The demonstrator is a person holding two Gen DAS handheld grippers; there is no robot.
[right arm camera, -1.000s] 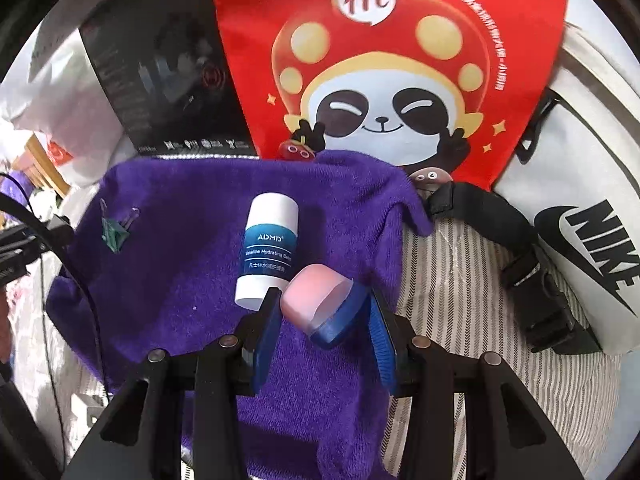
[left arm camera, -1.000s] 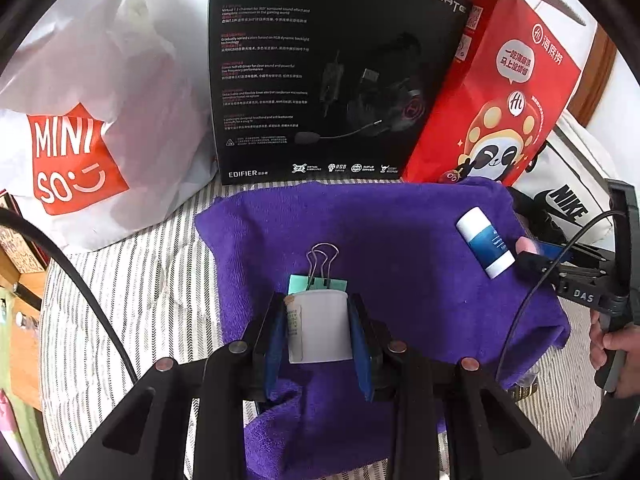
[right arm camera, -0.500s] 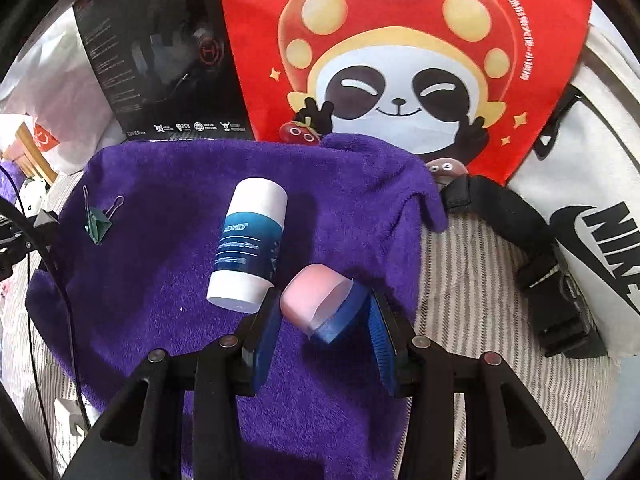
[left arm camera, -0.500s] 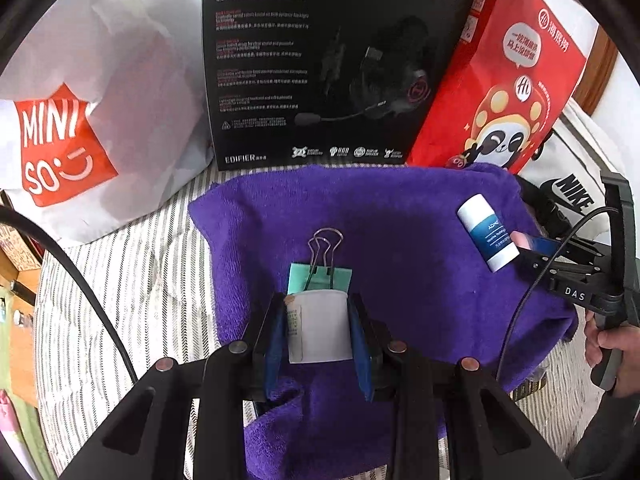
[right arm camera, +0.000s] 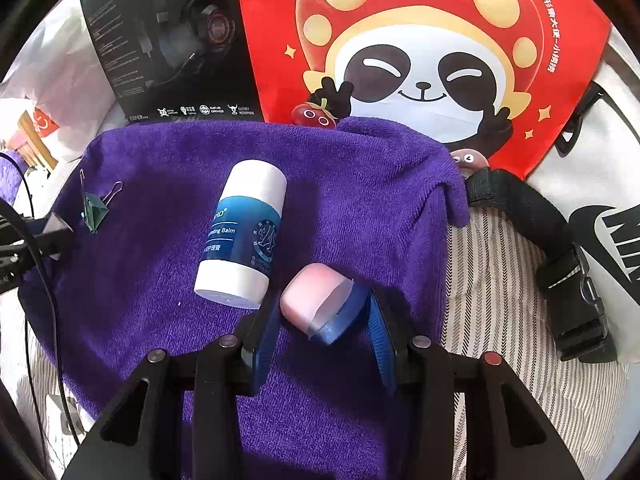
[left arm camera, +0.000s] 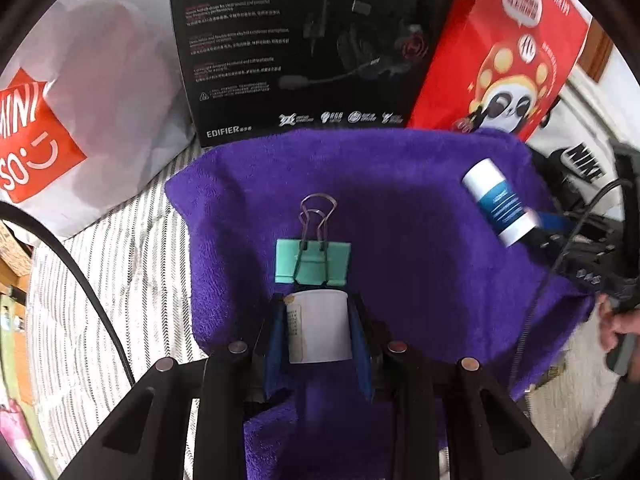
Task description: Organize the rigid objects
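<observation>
Left gripper [left arm camera: 318, 330] clamped on a white box [left arm camera: 319, 326] with small print down its left side, blue pads touching both sides, held over the near part of the purple towel [left arm camera: 400, 200]. Just beyond the box tip a green binder clip [left arm camera: 313, 261] lies flat on the towel, wire handles pointing far. Right gripper [right arm camera: 320, 330] is closed on a pink-and-blue case [right arm camera: 320, 306], tilted, pink end toward the far left; held over the near right part of the towel. White-and-blue balm stick [right arm camera: 242, 236] lies on the towel just left of the case, near end right beside the right gripper's left finger; contact can't be confirmed. In the right wrist view the clip [right arm camera: 93, 210] sits at the far left of the towel. Behind the towel: black headset box [left arm camera: 304, 48], red panda bag [right arm camera: 420, 52], white Miniso bag [left arm camera: 80, 92] on the left, white Nike bag [right arm camera: 600, 200] on the right. Striped sheet [left arm camera: 120, 240] under everything
</observation>
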